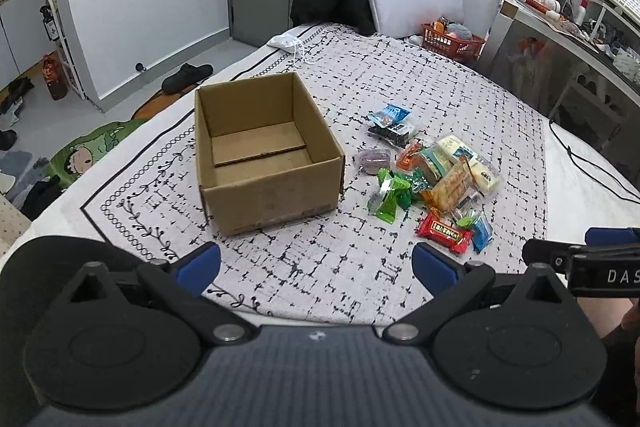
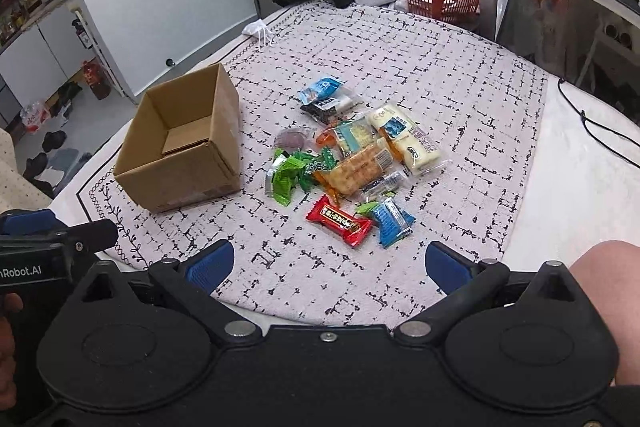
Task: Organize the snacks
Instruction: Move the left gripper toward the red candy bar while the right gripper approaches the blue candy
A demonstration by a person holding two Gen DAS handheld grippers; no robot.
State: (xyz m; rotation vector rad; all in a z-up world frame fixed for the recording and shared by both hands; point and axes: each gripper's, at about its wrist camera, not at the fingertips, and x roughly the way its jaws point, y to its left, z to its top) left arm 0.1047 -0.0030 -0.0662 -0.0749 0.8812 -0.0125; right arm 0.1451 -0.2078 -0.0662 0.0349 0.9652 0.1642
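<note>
1. I am holding my left jaws [image 1: 316, 269] released, the blue pads standing wide apart with nothing between them, hovering over the near edge of the patterned blanket [image 1: 360, 267] that is covering the bed.
2. I am holding my right jaws [image 2: 330, 265] released too, blue pads spread and gripping nothing, hanging just short of the snack pile [image 2: 348, 163].
3. The cardboard box [image 1: 264, 155] is sitting open-topped on the blanket, to the left of the pile and apart from it; its brown inside is showing only a loose cardboard flap on the floor.
4. The snacks are lying in a loose heap on the blanket, many overlapping. Nearest my right jaws a red wrapped bar [image 2: 339, 221] with gold lettering is lying flat, and a blue packet [image 2: 390, 221] is touching its right end.
5. Behind those, several crinkled green wrappers [image 2: 290, 173] are bunching together beside an orange-edged clear pack of crackers [image 2: 356, 169].
6. A long pale roll in a clear wrapper with a blue label [image 2: 404, 141] is lying diagonally on the pile's right side.
7. A small round purple sweet [image 2: 292, 139] is sitting between the box and the heap, and at the far end a blue-and-white pouch [image 2: 324, 89] is resting against a dark packet [image 2: 320, 111].
8. An orange basket [image 2: 442, 1] is standing beyond the bed's far edge.
</note>
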